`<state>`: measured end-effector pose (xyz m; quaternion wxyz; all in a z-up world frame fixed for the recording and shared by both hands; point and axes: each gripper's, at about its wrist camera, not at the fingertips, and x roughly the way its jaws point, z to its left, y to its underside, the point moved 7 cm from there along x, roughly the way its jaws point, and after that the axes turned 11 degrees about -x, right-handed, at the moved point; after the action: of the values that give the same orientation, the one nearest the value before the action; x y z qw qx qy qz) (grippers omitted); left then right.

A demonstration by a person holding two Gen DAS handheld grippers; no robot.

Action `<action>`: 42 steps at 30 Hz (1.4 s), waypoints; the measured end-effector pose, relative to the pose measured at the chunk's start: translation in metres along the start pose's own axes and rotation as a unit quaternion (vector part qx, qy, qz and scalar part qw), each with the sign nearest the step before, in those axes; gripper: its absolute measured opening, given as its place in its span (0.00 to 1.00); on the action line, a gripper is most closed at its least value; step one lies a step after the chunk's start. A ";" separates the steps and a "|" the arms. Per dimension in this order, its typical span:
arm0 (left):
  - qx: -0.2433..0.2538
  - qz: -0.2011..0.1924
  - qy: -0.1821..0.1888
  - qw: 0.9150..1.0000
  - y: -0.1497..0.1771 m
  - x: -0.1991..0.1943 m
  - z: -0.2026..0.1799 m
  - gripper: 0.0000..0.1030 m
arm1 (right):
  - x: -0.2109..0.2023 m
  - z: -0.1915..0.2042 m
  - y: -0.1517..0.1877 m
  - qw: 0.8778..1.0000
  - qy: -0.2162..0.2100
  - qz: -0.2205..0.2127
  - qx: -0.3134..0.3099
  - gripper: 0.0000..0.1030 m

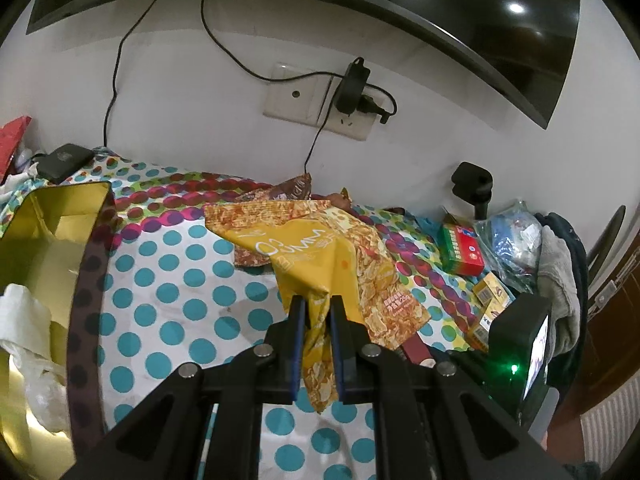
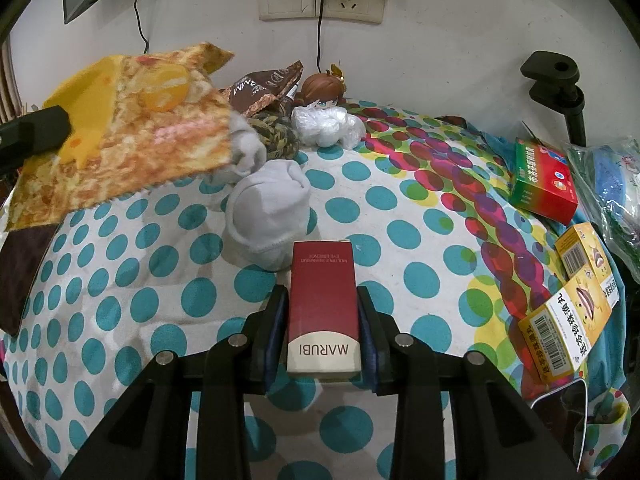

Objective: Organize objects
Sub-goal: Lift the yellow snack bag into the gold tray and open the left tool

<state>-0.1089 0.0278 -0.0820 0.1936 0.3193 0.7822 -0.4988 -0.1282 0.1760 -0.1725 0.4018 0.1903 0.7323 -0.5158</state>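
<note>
Polka-dot cloth (image 2: pixel 400 216) covers the bench under both tools. The left tool (image 1: pixel 317 312) is pressed together on a corner of a yellow snack packet (image 1: pixel 316 256), which hangs crumpled from its fingers above the cloth; in the right wrist view the same packet (image 2: pixel 132 128) shows at the left, clear of the cloth. An open gold tin (image 1: pixel 48 236) stands just to the left, with white paper (image 1: pixel 24 320) inside it. The right tool (image 2: pixel 322 300) pinches a red MARUBI box (image 2: pixel 322 300) lengthwise between its pads, low over the cloth. Beyond it lies a grey sock (image 2: pixel 268 212), then a brown packet (image 2: pixel 264 88) and a small doll (image 2: pixel 324 96) by the wall. Medicine boxes (image 2: pixel 572 312) lie at the right edge.
</note>
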 end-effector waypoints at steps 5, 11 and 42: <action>0.002 -0.007 -0.017 1.000 -0.005 -0.011 0.012 0.11 | 0.000 0.000 0.000 1.000 0.000 0.000 0.000 0.31; 0.007 -0.013 -0.039 0.999 -0.011 -0.024 0.030 0.11 | 0.000 0.001 -0.001 1.000 0.000 0.000 0.001 0.31; -0.031 -0.044 -0.197 0.979 -0.067 -0.068 0.186 0.11 | 0.001 0.001 -0.001 1.000 0.001 0.000 0.001 0.31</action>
<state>-0.1095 -0.1813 -0.0756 0.3318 0.1737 0.7572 -0.5352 -0.1293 0.1742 -0.1727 0.4010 0.1917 0.7322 -0.5161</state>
